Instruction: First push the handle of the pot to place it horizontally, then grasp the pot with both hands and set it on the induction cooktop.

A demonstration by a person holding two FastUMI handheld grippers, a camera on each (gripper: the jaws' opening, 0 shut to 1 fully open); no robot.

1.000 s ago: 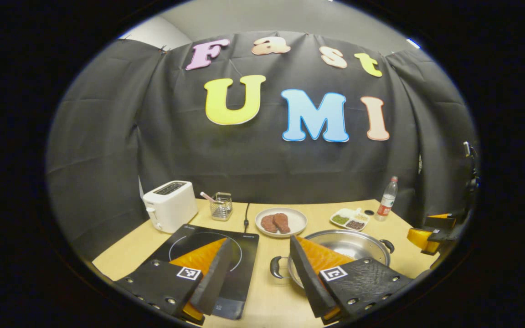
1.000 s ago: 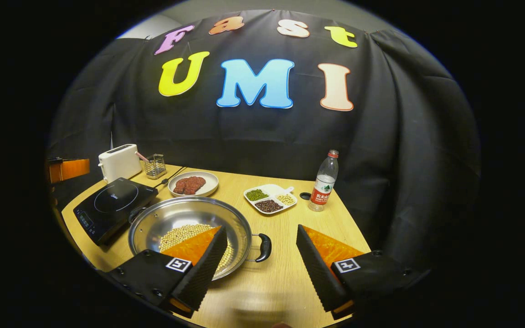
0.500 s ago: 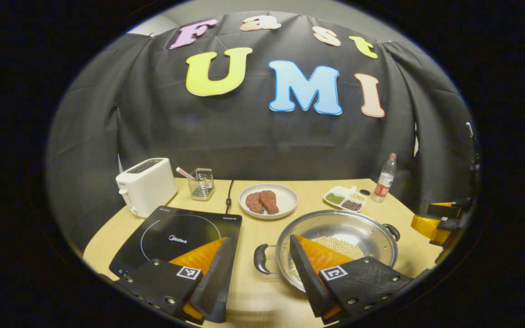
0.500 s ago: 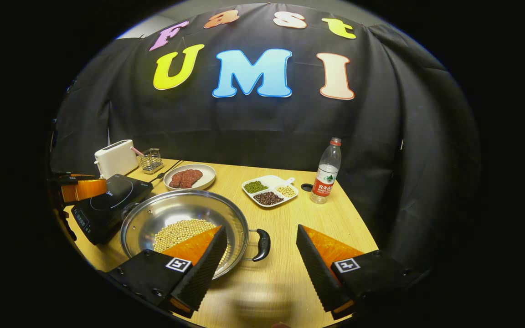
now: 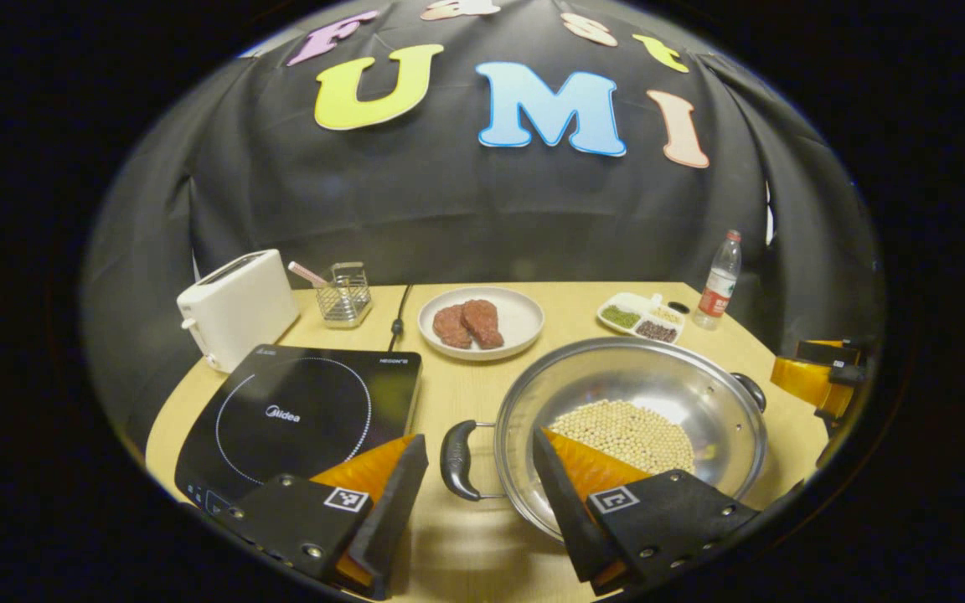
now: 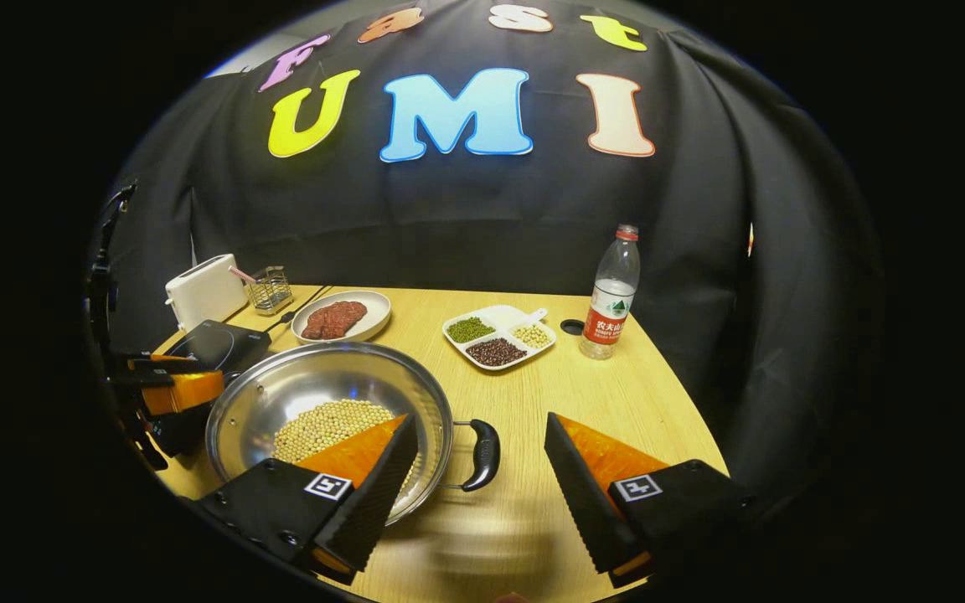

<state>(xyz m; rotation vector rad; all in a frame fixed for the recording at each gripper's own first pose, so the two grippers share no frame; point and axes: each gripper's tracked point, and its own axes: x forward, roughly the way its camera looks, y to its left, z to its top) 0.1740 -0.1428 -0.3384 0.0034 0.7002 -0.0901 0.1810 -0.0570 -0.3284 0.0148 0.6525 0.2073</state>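
The pot (image 5: 629, 419) sits on the desk (image 6: 583, 394) right of the cooktop (image 5: 307, 414), handles level. Both grippers, left (image 5: 476, 490) and right (image 6: 478, 486), have fingers apart, each straddling a handle. Grasping and lifting remain.

Bare table (image 5: 482, 402) between my induction cooktop (image 5: 307, 414) and pot (image 5: 629, 427), black pot handle (image 5: 455, 460) jutting into that gap, steak plate (image 5: 481, 322) behind.
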